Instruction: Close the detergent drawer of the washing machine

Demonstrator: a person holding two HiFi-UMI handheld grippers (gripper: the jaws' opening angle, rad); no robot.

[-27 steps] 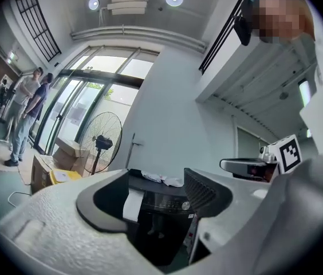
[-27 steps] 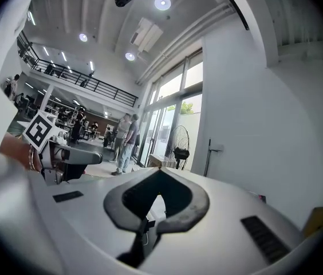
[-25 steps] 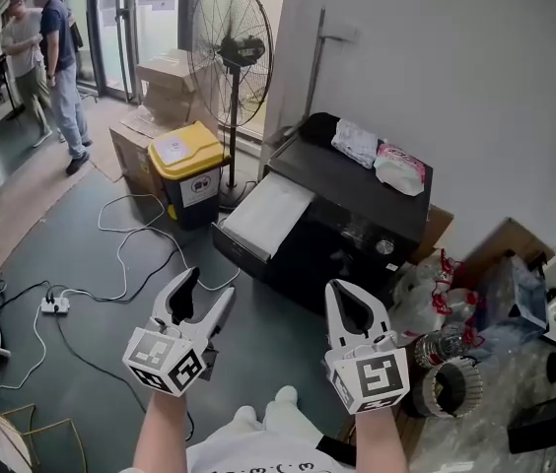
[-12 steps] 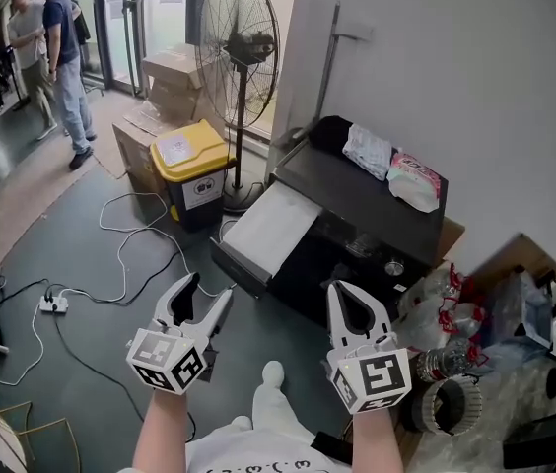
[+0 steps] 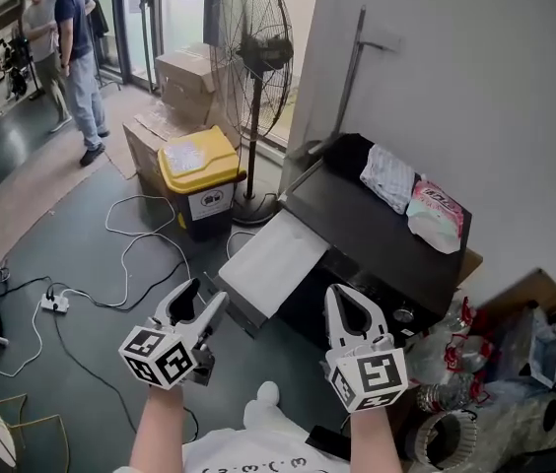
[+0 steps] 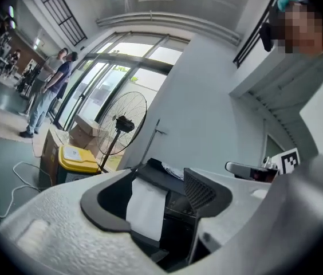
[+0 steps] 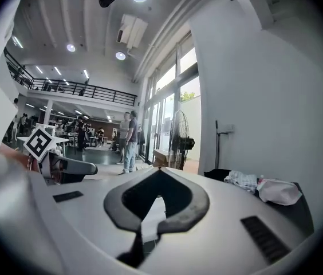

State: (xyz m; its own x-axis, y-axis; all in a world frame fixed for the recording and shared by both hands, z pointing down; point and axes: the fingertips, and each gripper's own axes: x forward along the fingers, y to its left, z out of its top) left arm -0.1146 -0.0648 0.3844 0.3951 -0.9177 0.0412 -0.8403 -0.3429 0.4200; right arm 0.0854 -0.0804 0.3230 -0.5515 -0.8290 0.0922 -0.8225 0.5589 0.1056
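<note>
A black washing machine point(image 5: 357, 215) stands against the white wall. A white drawer point(image 5: 273, 259) sticks out of its front toward me. Both grippers hang in the air short of it and touch nothing. My left gripper point(image 5: 202, 301) is open at the lower left, and the left gripper view shows the drawer point(image 6: 147, 205) through its gap. My right gripper point(image 5: 345, 299) is shut with nothing in it, tips meeting below the machine's front. In the right gripper view the gripper point(image 7: 158, 169) points at the machine top point(image 7: 219, 176).
A yellow-lidded bin point(image 5: 197, 170), a standing fan point(image 5: 253, 77) and cardboard boxes point(image 5: 184, 82) stand left of the machine. Cables and a power strip point(image 5: 56, 304) lie on the floor. Two bags point(image 5: 439, 215) rest on the machine. Clutter point(image 5: 495, 353) fills the right. Two people point(image 5: 71, 47) stand far left.
The view has shifted toward the washing machine, which now sits lower and larger in the head view. Both grippers keep the same pose and jaw states.
</note>
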